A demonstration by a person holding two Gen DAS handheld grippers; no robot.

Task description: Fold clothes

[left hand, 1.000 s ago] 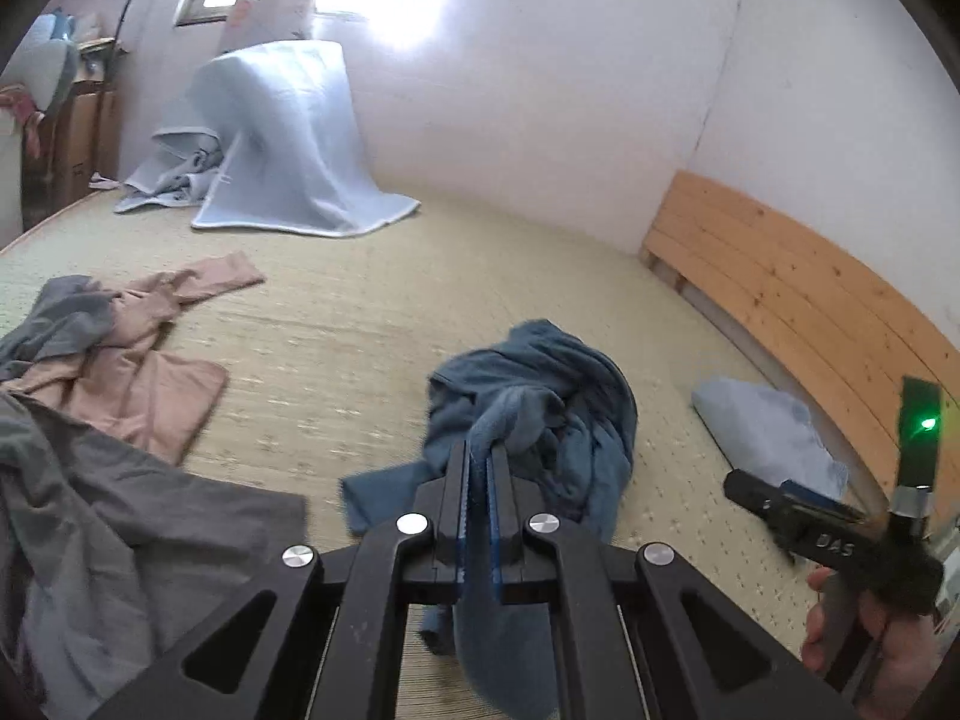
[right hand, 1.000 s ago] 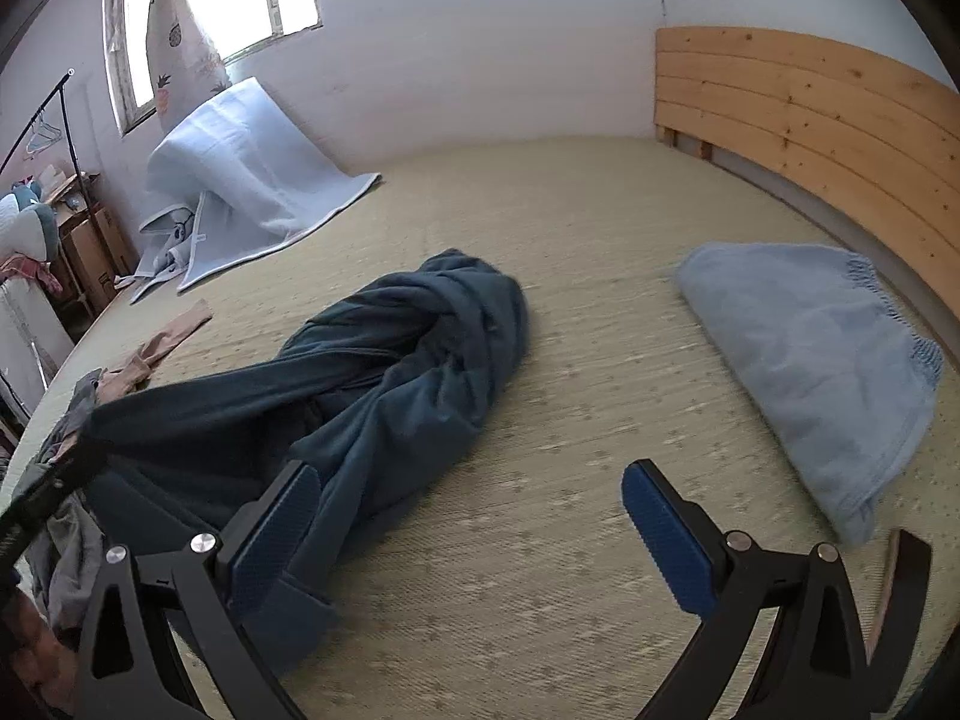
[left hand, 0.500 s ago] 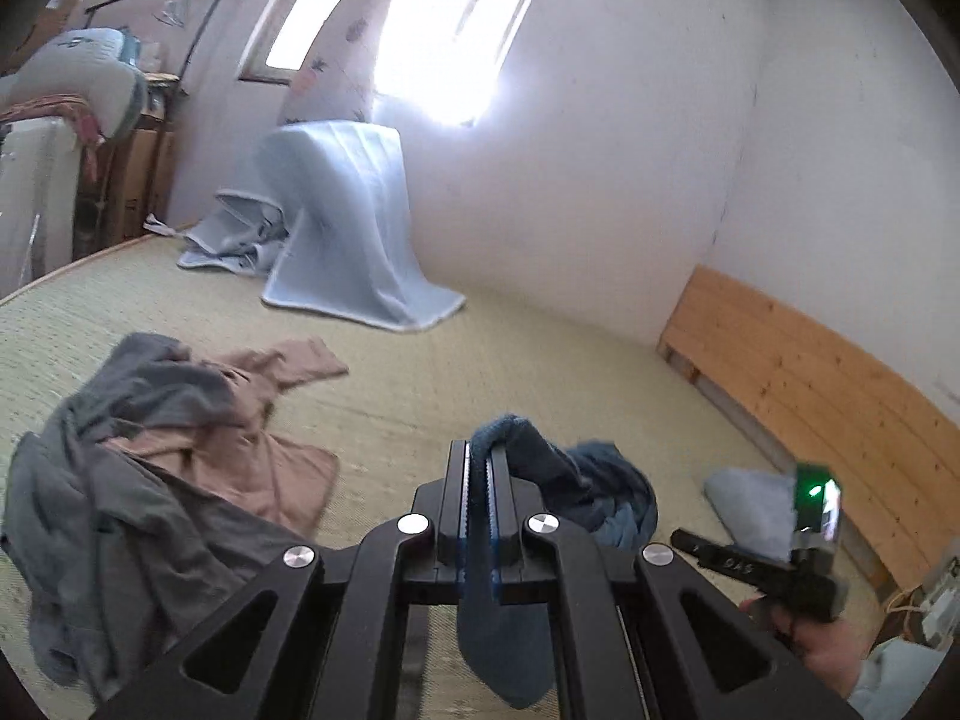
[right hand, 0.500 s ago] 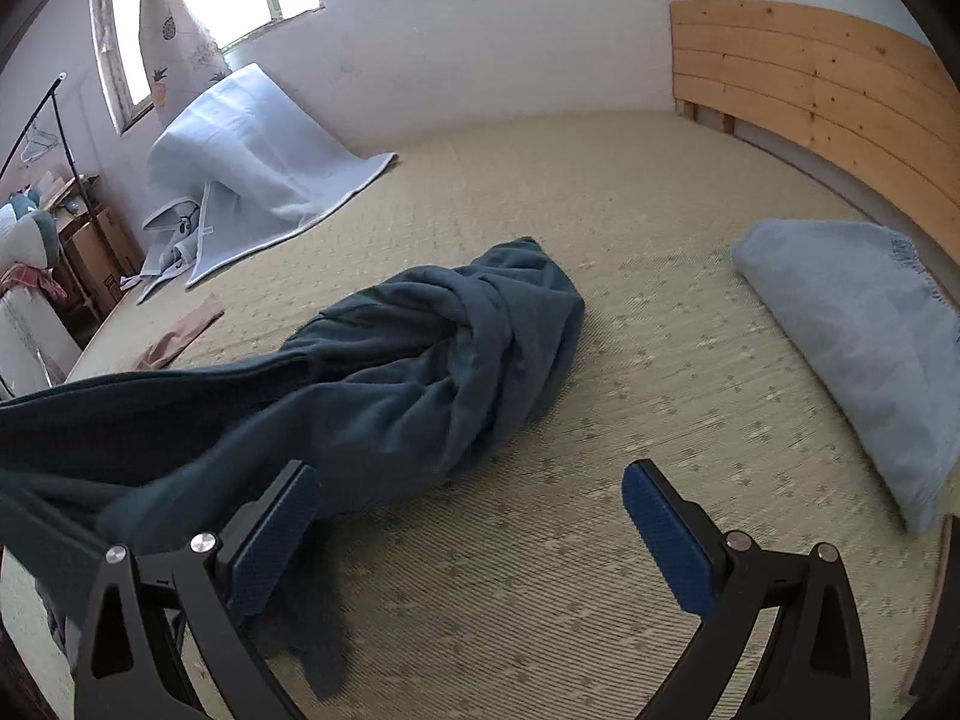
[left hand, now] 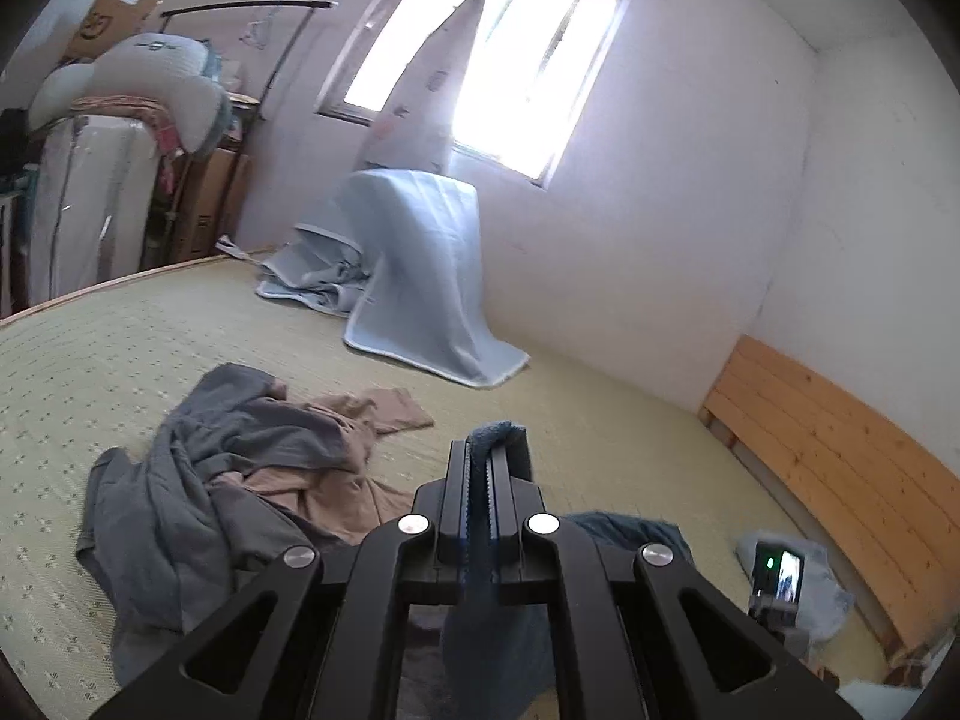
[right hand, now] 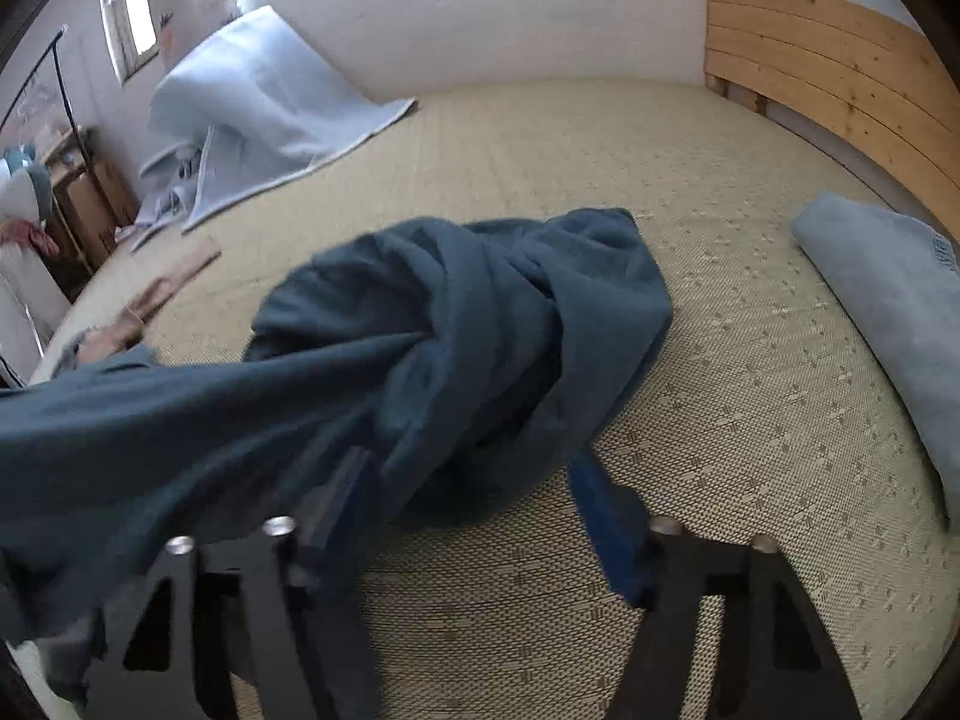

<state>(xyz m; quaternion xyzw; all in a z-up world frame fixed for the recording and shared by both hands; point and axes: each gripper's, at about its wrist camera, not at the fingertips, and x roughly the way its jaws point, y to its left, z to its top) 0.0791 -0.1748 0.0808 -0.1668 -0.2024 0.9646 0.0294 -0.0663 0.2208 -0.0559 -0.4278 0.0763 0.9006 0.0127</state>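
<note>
The left gripper is clamped shut on a fold of the teal garment, which sticks up past the fingertips and hangs down below the jaws. The right gripper has just been closing; its jaws stand partly apart around the lower edge of the same garment, with the cloth bunched between the pads, though the blur hides whether they press on it yet. From there the garment lies in a twisted heap on the mat, one stretched part running off to the left of the right wrist view.

Left of the left gripper a grey garment lies crumpled over a tan one. Further back a pale blue blanket is draped against the wall under the window. A light blue folded cloth rests near the wooden headboard.
</note>
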